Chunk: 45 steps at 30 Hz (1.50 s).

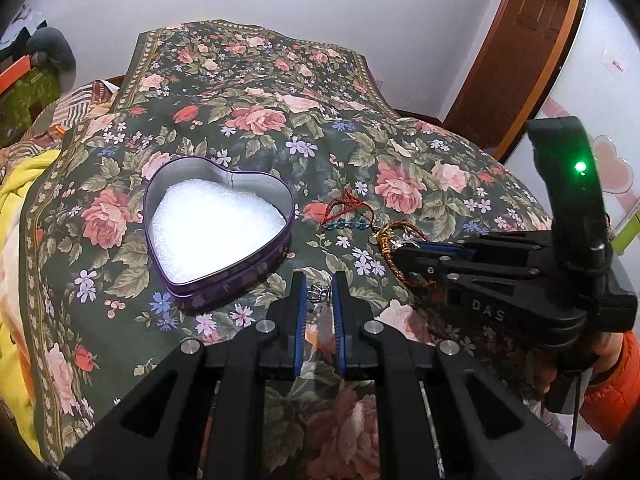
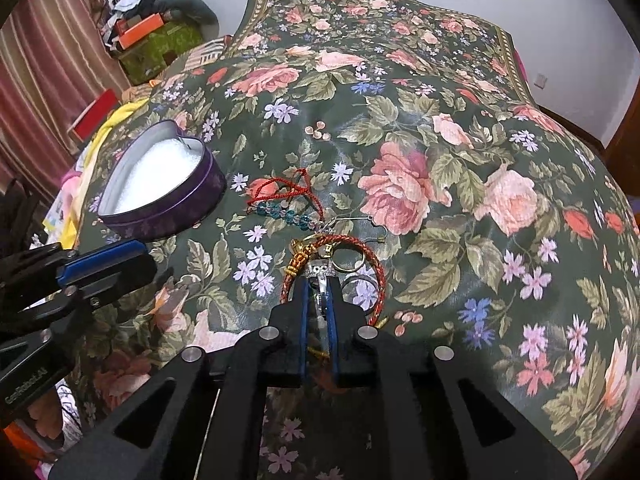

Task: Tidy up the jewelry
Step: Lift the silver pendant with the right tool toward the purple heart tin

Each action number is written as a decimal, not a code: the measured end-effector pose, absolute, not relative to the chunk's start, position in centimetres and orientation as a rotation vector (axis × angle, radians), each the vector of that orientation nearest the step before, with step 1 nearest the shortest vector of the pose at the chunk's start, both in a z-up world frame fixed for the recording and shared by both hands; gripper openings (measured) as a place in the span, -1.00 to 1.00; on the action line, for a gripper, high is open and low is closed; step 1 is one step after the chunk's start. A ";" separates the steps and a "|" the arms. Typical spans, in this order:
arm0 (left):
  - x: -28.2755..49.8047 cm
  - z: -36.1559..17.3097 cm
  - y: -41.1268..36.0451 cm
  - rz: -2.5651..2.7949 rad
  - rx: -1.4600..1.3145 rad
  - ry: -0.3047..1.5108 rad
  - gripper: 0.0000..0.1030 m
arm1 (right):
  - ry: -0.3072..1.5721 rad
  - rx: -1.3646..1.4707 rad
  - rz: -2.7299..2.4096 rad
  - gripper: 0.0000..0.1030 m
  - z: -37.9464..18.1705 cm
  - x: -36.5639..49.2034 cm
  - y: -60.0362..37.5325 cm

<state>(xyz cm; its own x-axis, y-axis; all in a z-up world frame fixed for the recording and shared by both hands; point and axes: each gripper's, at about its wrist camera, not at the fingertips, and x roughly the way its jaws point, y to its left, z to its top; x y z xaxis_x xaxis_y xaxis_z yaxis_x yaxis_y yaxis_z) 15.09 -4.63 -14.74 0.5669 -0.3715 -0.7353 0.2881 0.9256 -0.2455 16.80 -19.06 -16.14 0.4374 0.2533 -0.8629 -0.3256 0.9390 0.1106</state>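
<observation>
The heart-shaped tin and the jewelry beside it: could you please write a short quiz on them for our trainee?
1. True or false: the heart-shaped tin already holds jewelry.
2. What lines the tin? A) white foam B) red velvet C) newspaper
3. Which hand-held gripper has its tips inside the loop of the red braided bracelet?
Key: 1 false; 2 A; 3 the right hand-held gripper.

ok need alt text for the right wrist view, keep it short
The right gripper is shut on a small silver piece of jewelry in a tangle of bracelets and rings on a floral bedspread. An open heart-shaped tin with white lining sits to the left, and the left gripper reaches in from the left edge.
</observation>
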 end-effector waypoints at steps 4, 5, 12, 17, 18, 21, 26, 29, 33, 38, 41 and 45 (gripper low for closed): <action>15.2 -14.7 -4.3 -0.390 -0.114 0.886 -0.78 | 1.062 -0.069 0.358 -0.81 -16.2 17.2 -19.1; 15.2 -14.7 -4.2 -0.390 -0.116 0.886 -0.78 | 1.062 -0.069 0.356 -0.80 -16.2 17.3 -19.1; 15.3 -14.9 -4.1 -0.386 -0.122 0.888 -0.78 | 1.061 -0.100 0.352 -0.75 -16.1 17.5 -18.5; 15.2 -14.9 -4.1 -0.388 -0.119 0.887 -0.78 | 1.057 -0.103 0.356 -0.43 -16.1 17.9 -18.4; 15.2 -14.9 -4.1 -0.387 -0.118 0.887 -0.78 | 1.057 -0.102 0.358 -0.43 -16.1 18.0 -18.4; 15.2 -14.9 -4.0 -0.385 -0.121 0.889 -0.78 | 1.050 -0.094 0.366 -0.43 -16.2 18.0 -18.4; 15.3 -15.0 -3.9 -0.381 -0.127 0.892 -0.78 | 1.037 -0.082 0.374 -0.47 -16.2 18.0 -18.5; 15.2 -14.9 -3.8 -0.379 -0.126 0.890 -0.78 | 1.033 -0.088 0.381 -0.72 -16.1 17.8 -18.5; 15.1 -14.8 -3.7 -0.374 -0.129 0.885 -0.78 | 1.015 -0.092 0.379 -0.73 -15.8 17.5 -18.5; 14.8 -14.2 -3.6 -0.367 -0.127 0.872 -0.78 | 0.982 -0.088 0.377 -0.73 -14.9 16.8 -18.7; 14.6 -13.7 -3.5 -0.362 -0.124 0.859 -0.78 | 0.966 -0.085 0.384 -0.73 -14.3 16.4 -18.7; 14.3 -12.9 -3.2 -0.350 -0.125 0.836 -0.78 | 0.930 -0.078 0.396 -0.73 -13.0 15.9 -18.3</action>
<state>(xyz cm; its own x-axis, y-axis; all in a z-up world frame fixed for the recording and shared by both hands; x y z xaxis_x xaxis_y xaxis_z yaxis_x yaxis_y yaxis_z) 14.29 -3.18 -12.88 0.6171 -0.3525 -0.7036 0.2547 0.9354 -0.2452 15.90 -18.34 -13.00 0.5311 0.2982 -0.7931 -0.3650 0.9253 0.1035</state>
